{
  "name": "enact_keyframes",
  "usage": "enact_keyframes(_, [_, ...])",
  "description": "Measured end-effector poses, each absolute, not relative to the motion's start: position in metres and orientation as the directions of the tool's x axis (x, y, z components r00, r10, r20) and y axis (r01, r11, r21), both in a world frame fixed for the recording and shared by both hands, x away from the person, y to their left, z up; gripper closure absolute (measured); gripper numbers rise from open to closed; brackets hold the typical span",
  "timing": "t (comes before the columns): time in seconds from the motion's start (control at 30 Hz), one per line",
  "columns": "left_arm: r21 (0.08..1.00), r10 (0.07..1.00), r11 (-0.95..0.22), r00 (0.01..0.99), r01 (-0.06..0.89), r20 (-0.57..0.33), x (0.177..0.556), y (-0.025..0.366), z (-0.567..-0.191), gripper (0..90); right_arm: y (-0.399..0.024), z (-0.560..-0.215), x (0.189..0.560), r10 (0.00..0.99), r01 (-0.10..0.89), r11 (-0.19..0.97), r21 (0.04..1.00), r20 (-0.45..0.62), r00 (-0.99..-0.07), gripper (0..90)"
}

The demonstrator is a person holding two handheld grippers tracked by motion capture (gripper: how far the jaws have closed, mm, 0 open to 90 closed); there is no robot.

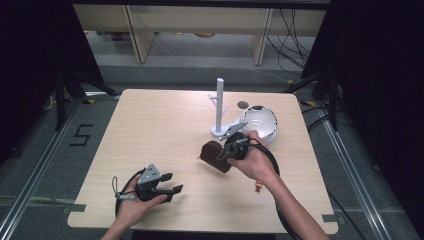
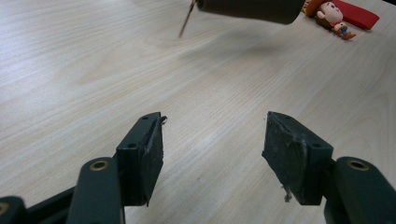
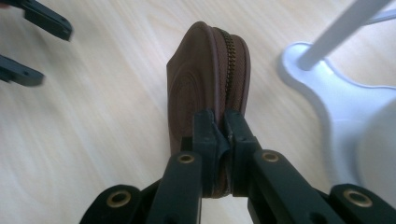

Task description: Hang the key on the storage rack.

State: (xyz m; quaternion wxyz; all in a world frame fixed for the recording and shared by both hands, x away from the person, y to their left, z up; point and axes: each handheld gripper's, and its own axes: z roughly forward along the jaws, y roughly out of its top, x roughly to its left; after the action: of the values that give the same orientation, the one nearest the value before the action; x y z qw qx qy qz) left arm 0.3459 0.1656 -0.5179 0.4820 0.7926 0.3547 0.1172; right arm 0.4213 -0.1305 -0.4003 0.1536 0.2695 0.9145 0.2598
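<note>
Pinched between the black jaws of the right gripper (image 3: pixel 221 122) is a brown zippered pouch (image 3: pixel 205 79), held by its zipper edge; the jaws are clamped nearly together on it. Its surface is smooth, leather-like, rounded at the far end, with a dark metal zipper running along its narrow edge and faint concentric stitching on the broad face. In the right gripper view its long axis runs straight away from the jaws, zipper edge facing the camera. From the high view the pouch (image 1: pixel 216 156) sits near the middle of the wooden table (image 1: pixel 150 130), sticking out leftward from the right gripper (image 1: pixel 231 150).

Just beyond stand a white stand (image 1: pixel 219 107) with an upright post and a white bowl (image 1: pixel 261 122). A small toy figure (image 2: pixel 329 14) lies on the table.

Nearer the person, the left gripper (image 1: pixel 167 184) has its jaws spread apart with nothing between them.
</note>
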Motion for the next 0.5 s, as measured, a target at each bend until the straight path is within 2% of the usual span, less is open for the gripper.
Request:
enact_keyframes(0.13, [0.843, 0.684, -0.285, 0.713, 0.455, -0.153, 0.346, 0.168, -0.518, 37.0, -0.139, -0.397, 0.416, 0.601, 0.44, 0.709, 0.551, -0.146, -0.786, 85.4])
enact_keyframes(0.5, [0.848, 0.694, -0.275, 0.704, 0.452, -0.151, 0.345, 0.17, -0.52, 36.9, -0.171, -0.387, 0.413, 0.613, 0.422, 0.717, 0.555, -0.214, -0.76, 85.3])
